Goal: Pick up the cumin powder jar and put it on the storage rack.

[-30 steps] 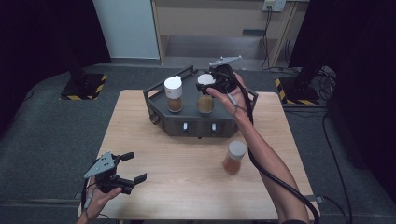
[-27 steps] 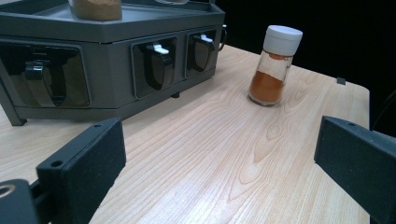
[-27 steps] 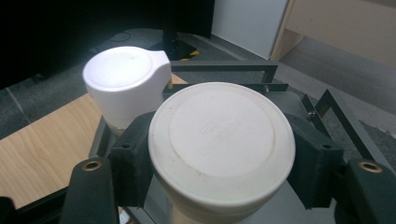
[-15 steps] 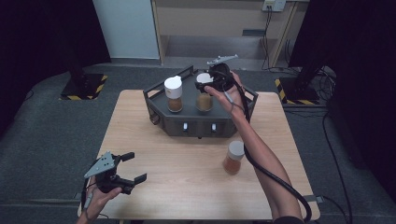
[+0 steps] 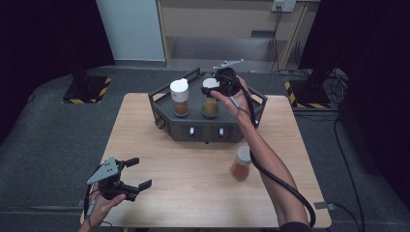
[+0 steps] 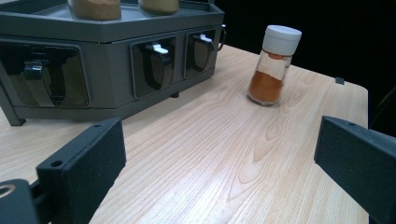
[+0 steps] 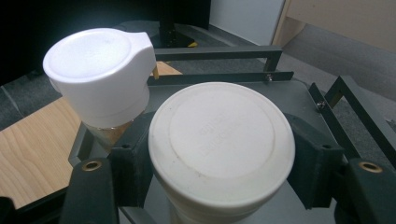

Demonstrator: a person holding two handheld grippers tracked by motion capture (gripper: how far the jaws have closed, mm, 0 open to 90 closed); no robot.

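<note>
Spice jar (image 5: 210,99) with a white cap (image 7: 222,142), upright on the top deck of the grey rack (image 5: 208,128), at the deck's right-hand slot as the high view gives it. Clamped at the cap by the right gripper (image 5: 216,87): in the right gripper view both black jaws press against the cap's sides, no gap visible. Whether the base already rests on the deck or hangs just above it cannot be told, since the bottom is hidden behind the rack's rail.

Just beside it, to the left on the same deck, a second jar (image 5: 180,97) with a white flip cap, standing free and untouched.

Judged from this: two jars on the rack, one of them not yet let go. Left to do on this jar: settling it and opening the jaws, then lifting clear without tipping its neighbour.

Farther out, a third jar (image 5: 241,163) of orange powder upright on the wooden surface (image 5: 193,193), well apart from the rack and near the right forearm; also seen in the left gripper view (image 6: 274,65). Probably the next one to go up, so roughly two thirds done.

Left gripper (image 5: 135,172) low at the near left corner of the surface, jaws spread wide, nothing between them, pointing towards the rack's front drawers (image 6: 154,70).
</note>
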